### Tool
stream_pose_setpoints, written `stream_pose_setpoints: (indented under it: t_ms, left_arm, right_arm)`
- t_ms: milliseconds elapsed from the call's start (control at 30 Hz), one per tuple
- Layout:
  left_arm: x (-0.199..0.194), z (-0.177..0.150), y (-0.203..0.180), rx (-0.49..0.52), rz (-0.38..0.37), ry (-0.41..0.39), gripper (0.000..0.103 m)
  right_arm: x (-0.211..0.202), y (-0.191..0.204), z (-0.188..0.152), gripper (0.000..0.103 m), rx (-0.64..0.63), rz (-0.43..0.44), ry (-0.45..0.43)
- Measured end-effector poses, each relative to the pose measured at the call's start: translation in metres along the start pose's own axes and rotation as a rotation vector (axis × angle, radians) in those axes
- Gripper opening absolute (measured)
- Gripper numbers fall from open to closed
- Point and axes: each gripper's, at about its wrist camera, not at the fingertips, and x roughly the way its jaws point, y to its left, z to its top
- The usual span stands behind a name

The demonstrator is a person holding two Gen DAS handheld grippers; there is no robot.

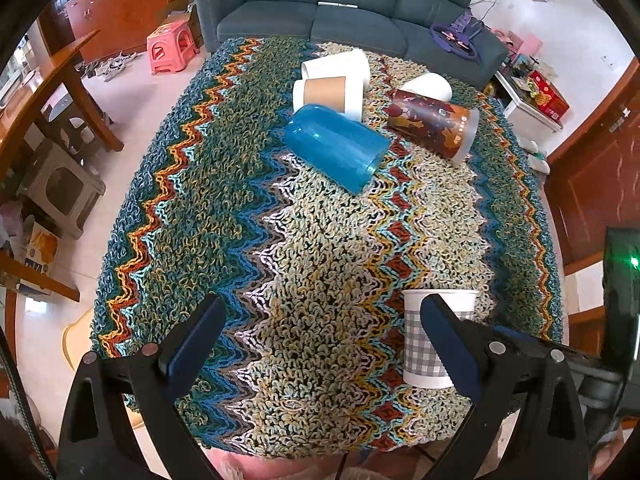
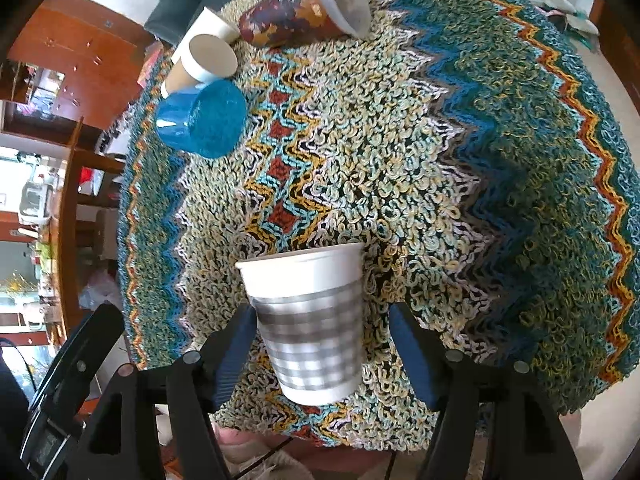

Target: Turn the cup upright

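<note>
A white cup with a grey checked band (image 2: 310, 326) stands rim-up on the knitted cloth near the table's front edge; it also shows in the left wrist view (image 1: 430, 342). My right gripper (image 2: 324, 354) is open, its fingers on either side of the cup, the left finger (image 2: 236, 344) close to its wall, the right finger apart from it. The cup looks motion-blurred. My left gripper (image 1: 320, 344) is open and empty, just left of that cup.
On the far side of the zigzag cloth (image 1: 320, 260) lie a blue tumbler (image 1: 338, 146), a patterned brown cup (image 1: 434, 124), a cup with a brown sleeve (image 1: 328, 94) and other white cups (image 1: 338, 65). A sofa (image 1: 320, 12) stands behind.
</note>
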Motion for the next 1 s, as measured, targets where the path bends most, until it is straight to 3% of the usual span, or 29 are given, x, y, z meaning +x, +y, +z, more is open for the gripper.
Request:
stream_pose_setpoints:
  t_ms: [200, 567, 833, 1000]
  left_arm:
    - [-0.007, 0.003, -0.011, 0.021, -0.026, 0.003, 0.098]
    - [0.004, 0.000, -0.058, 0.136, -0.050, 0.063, 0.099]
    - [0.033, -0.006, -0.077, 0.163, -0.034, 0.149, 0.099]
    - [0.050, -0.011, -0.087, 0.175, -0.029, 0.196, 0.099]
  right_arm:
    - [-0.027, 0.001, -0.013, 0.070, -0.093, -0.032, -0.059]
    - [-0.083, -0.003, -0.048, 0.069, -0.247, -0.246, -0.283]
    - [-0.071, -0.040, -0.062, 0.069, -0.188, -0.235, -0.232]
    - [-0.062, -0.053, -0.065, 0.069, -0.154, -0.184, -0.206]
